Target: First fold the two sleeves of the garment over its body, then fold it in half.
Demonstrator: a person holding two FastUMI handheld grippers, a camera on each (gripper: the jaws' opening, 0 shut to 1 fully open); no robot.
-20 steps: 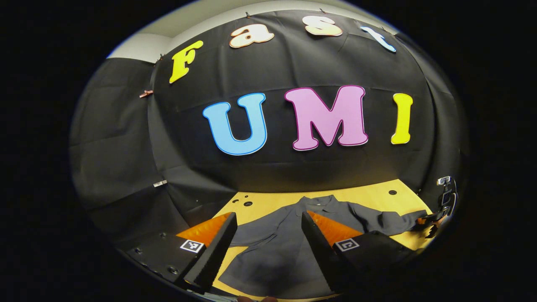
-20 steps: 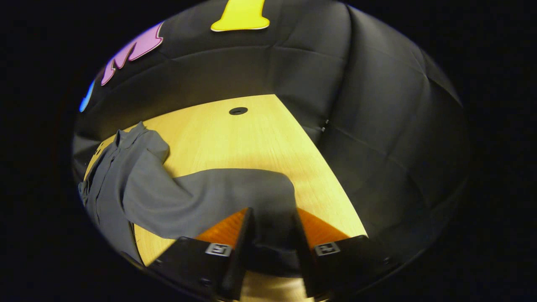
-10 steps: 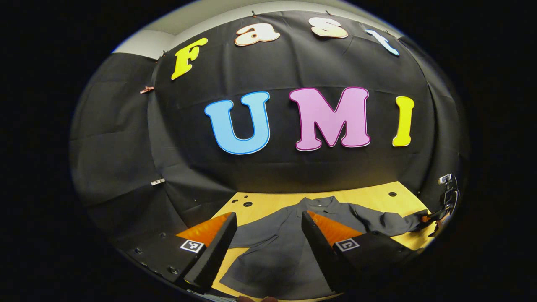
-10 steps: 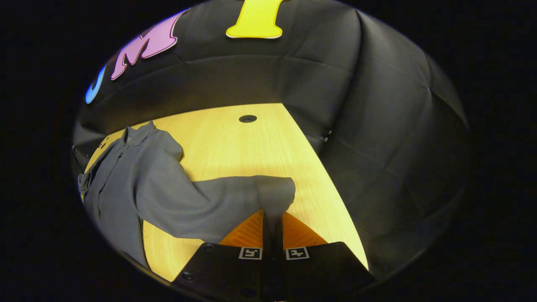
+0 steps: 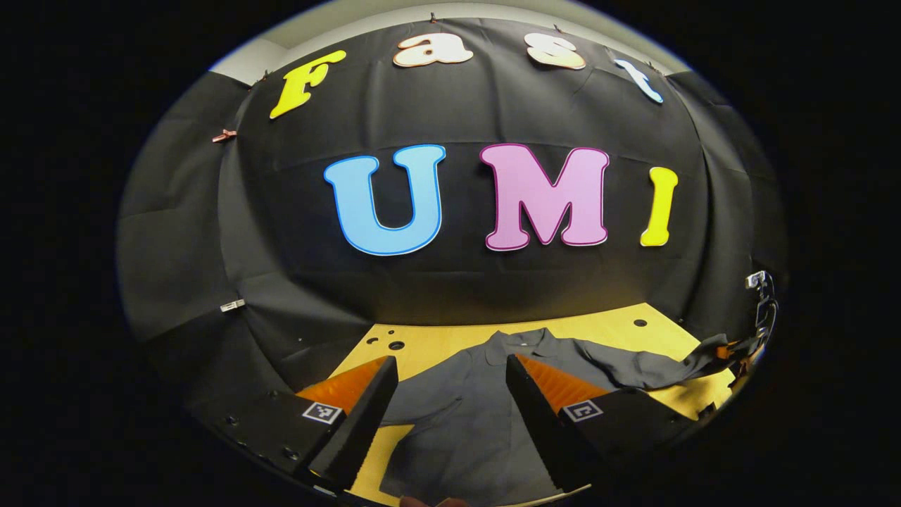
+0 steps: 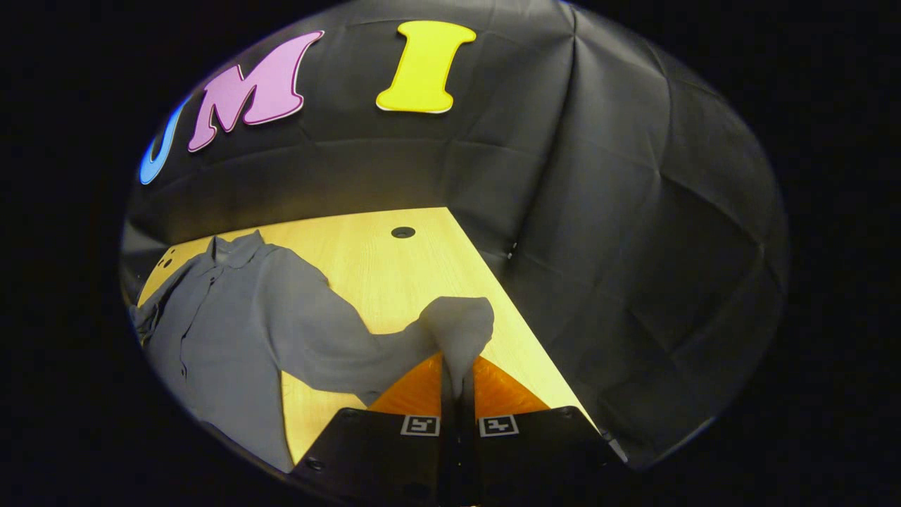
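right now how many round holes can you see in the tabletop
4, and the shirt may hide more. In the left gripper view, three sit at the table's far left corner: and. One sits near the far right edge.

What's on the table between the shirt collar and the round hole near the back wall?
Nothing: in the right gripper view, bare wood runs from the collar to the hole.
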